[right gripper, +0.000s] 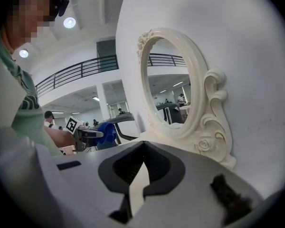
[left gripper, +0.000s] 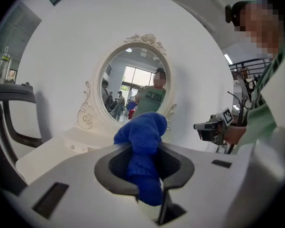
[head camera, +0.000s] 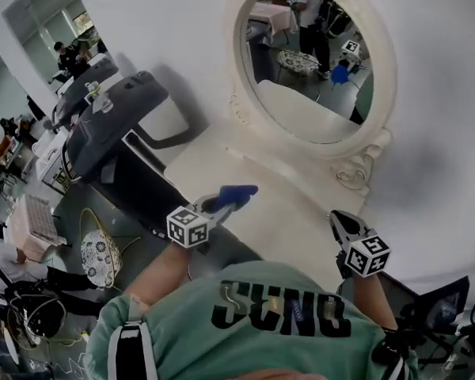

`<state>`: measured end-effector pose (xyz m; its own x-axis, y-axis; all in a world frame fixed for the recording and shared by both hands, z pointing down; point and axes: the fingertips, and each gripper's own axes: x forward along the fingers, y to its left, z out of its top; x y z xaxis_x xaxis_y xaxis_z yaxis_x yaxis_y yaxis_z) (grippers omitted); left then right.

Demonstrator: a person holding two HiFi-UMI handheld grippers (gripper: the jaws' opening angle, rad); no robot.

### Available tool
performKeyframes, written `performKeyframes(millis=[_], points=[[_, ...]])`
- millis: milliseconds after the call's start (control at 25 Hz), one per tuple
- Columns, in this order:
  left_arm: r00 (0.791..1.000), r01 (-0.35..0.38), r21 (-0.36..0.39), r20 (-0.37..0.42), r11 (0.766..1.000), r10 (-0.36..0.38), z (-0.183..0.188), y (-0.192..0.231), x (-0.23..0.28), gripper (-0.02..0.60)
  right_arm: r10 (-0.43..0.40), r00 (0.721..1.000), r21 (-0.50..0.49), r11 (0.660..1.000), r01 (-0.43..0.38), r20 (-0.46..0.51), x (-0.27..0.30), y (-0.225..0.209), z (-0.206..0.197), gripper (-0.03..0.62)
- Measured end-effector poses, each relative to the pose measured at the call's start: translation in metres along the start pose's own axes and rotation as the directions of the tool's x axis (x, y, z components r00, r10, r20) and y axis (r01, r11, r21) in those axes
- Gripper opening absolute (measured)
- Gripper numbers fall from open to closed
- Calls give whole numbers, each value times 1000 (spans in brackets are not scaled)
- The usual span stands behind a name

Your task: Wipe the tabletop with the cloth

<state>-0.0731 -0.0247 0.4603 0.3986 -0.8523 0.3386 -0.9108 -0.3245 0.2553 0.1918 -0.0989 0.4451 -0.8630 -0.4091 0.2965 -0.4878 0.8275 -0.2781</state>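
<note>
Holding the blue cloth (left gripper: pixel 145 141) bunched in my left gripper (head camera: pixel 224 203), jaws clamped on it, with the wad sticking out past the tips toward the oval mirror (head camera: pixel 309 70). The cloth is over the front-left part of the white tabletop (head camera: pixel 222 161); I can't tell if it touches. My right gripper (right gripper: pixel 142 170) has its jaws pressed together with nothing between them, near the tabletop's front-right edge, well apart from the left.
</note>
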Motion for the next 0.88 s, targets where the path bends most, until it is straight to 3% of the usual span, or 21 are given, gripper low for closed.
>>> performKeyframes(millis=[120,240,360,480,640,880], points=[[996,87,15,26,996,-87,25,34,18,100,-118,993,5,993,118,10,18,-1,6,12],[982,189,44,3,981,-189,40,65,32,100,-207,978,76,976,205,19,43,14,13,12],[946,322,57,-38,945,-321,49,78,46,100,-308,951,107,946,305,9,58,28,20,12],[913,406,82,-68,910,-402,53,86,51,101,-350,937,143,928,345,8,80,37,26,12],[892,451,60,-62,890,-448,45,94,42,101,-360,933,142,923,358,-14,100,48,23,12],[894,446,3,-52,895,-445,36,92,33,101,-337,941,105,936,337,-19,104,56,33,12]])
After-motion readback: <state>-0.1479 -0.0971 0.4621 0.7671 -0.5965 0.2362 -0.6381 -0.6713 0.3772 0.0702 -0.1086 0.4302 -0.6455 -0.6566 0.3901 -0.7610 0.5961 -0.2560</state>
